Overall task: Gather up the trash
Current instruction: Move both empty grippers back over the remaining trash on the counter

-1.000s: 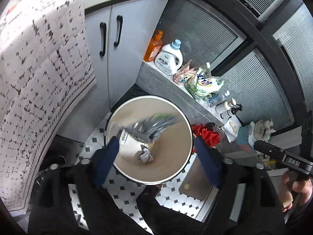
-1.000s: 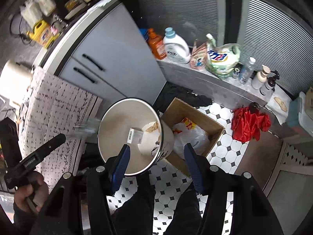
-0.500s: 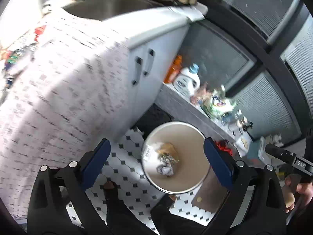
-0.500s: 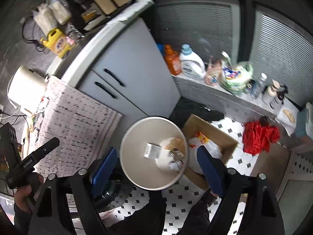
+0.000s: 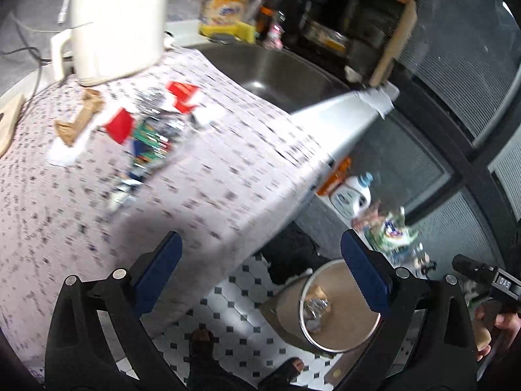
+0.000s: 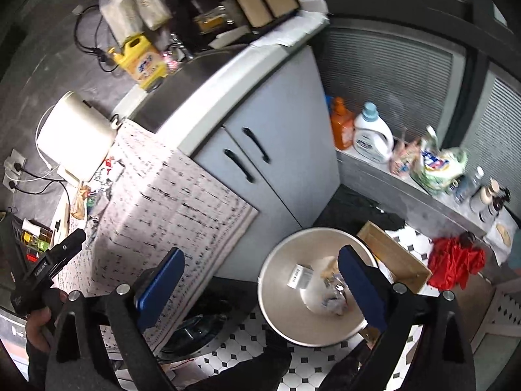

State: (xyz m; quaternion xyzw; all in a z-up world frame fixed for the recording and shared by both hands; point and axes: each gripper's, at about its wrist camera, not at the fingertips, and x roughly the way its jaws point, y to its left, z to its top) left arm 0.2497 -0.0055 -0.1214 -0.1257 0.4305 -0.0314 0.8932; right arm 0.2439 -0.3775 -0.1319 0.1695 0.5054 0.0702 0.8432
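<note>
A round metal trash bin (image 5: 338, 342) stands on the tiled floor, with crumpled wrappers (image 5: 316, 306) inside; it also shows in the right wrist view (image 6: 293, 312). More trash lies on the patterned tablecloth (image 5: 211, 176): red wrappers (image 5: 119, 125), a colourful foil packet (image 5: 149, 143) and brown paper (image 5: 78, 120). My left gripper (image 5: 260, 267) is open and empty, raised over the table's edge. My right gripper (image 6: 260, 283) is open and empty above the bin.
A white kettle (image 5: 114, 22) and a yellow bottle (image 5: 228, 6) stand by the sink (image 5: 276, 71). Grey cabinet doors (image 6: 260, 169), a cardboard box (image 6: 394, 257), detergent bottles (image 6: 371, 137) on a ledge and a red cloth (image 6: 456, 260) surround the bin.
Both grippers have lifted away from the bin. The left view has swung up from the bin to the tabletop with its trash. The dropped wrapper now lies in the bin.
</note>
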